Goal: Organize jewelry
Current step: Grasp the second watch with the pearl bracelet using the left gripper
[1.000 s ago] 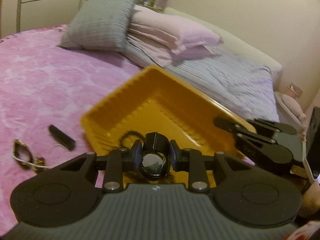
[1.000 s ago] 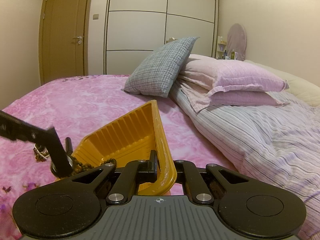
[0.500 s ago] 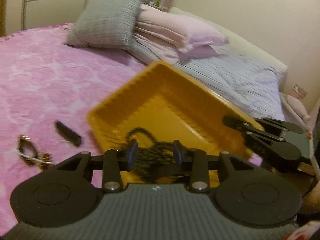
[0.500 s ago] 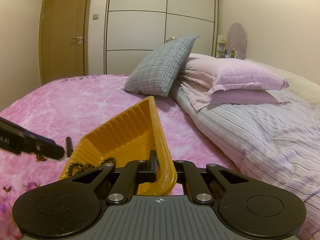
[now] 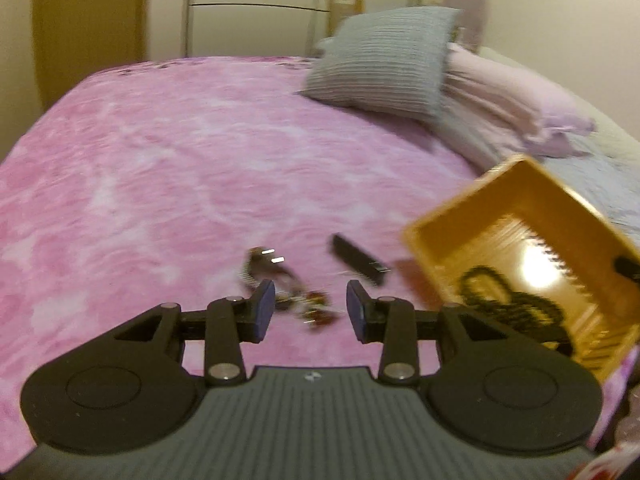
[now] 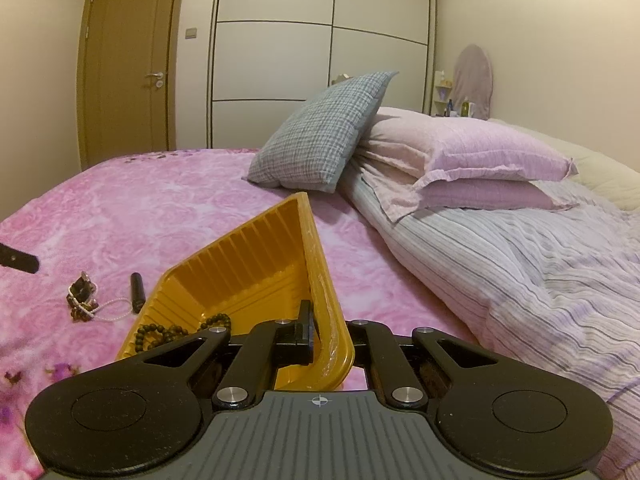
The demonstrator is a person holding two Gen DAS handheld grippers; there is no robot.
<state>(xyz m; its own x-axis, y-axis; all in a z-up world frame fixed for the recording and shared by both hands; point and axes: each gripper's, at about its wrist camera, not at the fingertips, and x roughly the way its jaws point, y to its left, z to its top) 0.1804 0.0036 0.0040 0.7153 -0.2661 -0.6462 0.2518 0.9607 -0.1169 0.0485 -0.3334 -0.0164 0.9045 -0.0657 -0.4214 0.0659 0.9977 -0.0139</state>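
From the left wrist, the left gripper (image 5: 310, 309) hangs with jaws apart and empty above a jewelry tangle (image 5: 286, 286) on the pink blanket (image 5: 160, 168), a black stick (image 5: 359, 259) beside it. From the right wrist, the right gripper (image 6: 329, 332) is clamped on the rim of the yellow tray (image 6: 256, 264), tilted, with a beaded bracelet (image 6: 176, 328) inside.

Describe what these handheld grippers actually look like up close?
Both are black plastic. The left gripper has a grey ribbed body, two round black discs at its sides, silver pivot screws on its linkage arms, and bluish pads on its fingers. The right gripper looks the same, with a small crosshair mark on the ribbed body.
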